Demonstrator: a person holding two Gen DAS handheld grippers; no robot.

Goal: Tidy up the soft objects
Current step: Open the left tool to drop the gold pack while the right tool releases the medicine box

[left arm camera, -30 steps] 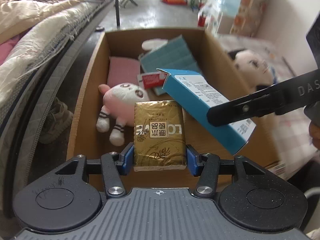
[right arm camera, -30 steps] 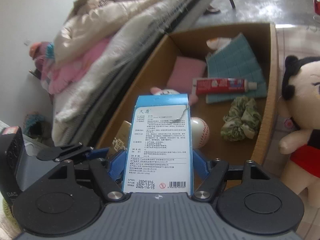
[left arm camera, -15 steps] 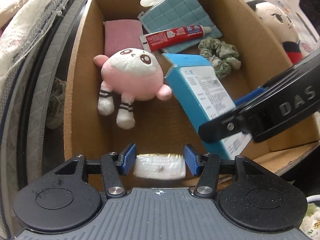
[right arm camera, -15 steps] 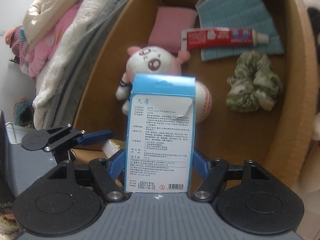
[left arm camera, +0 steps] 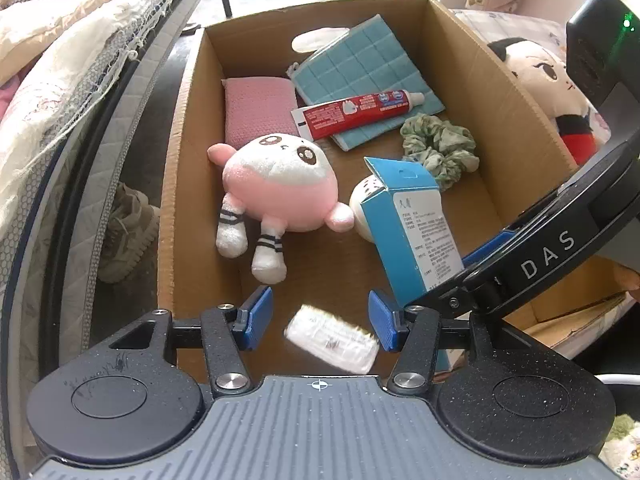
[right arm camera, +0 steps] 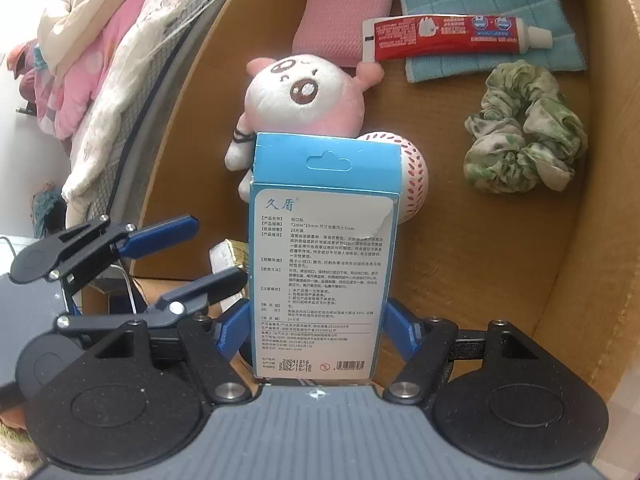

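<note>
My left gripper (left arm camera: 320,320) hangs over the near end of the cardboard box (left arm camera: 188,160). A gold-and-white packet (left arm camera: 332,338) sits tilted and blurred between its blue pads, with a gap showing at the left pad. From the right wrist view the same packet (right arm camera: 228,256) shows at the left gripper's (right arm camera: 222,250) tips. My right gripper (right arm camera: 316,332) is shut on an upright blue box (right arm camera: 324,248), low inside the cardboard box next to a pink plush (right arm camera: 308,92) and a white ball (right arm camera: 412,184).
In the box lie a green scrunchie (left arm camera: 440,148), a red toothpaste tube (left arm camera: 356,114), a teal cloth (left arm camera: 360,64) and a pink pad (left arm camera: 256,108). A black-haired doll (left arm camera: 548,88) lies outside its right wall. A mattress (left arm camera: 80,80) and a shoe (left arm camera: 124,232) are on the left.
Both grippers tipped down and sank toward the box. The gold packet, first held straight between the left pads, now sits skewed and blurred with a gap beside it. The blue box stayed gripped.
</note>
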